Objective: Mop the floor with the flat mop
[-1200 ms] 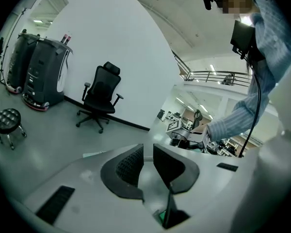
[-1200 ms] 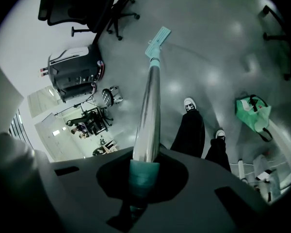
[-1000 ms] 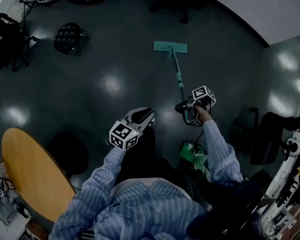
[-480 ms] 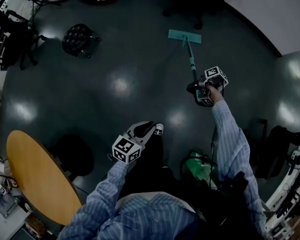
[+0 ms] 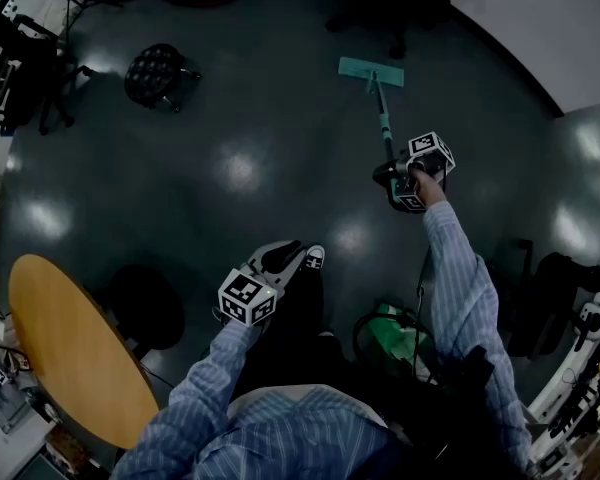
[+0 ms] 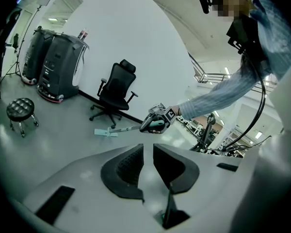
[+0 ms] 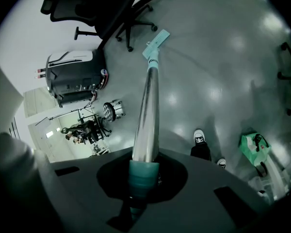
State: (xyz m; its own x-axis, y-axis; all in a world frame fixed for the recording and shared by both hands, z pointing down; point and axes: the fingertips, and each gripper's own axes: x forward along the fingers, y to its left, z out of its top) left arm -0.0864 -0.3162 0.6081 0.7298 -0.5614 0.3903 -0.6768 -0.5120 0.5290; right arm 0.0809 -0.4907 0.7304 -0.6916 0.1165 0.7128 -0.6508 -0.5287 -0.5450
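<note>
Two hand-held grippers over a dark grey floor, seen from above. Far left: wooden table and a black stool. Left gripper hangs by the person's leg, jaws a narrow slit apart w/ nothing between, so idle. Right of centre: flat mop, teal head flat on the floor near an office chair. Its handle runs back to the right gripper, clamped on the teal grip. Progress: mopping looks underway w/ arm reached out. No wet trails show, so can't tell area done vs. left.
</note>
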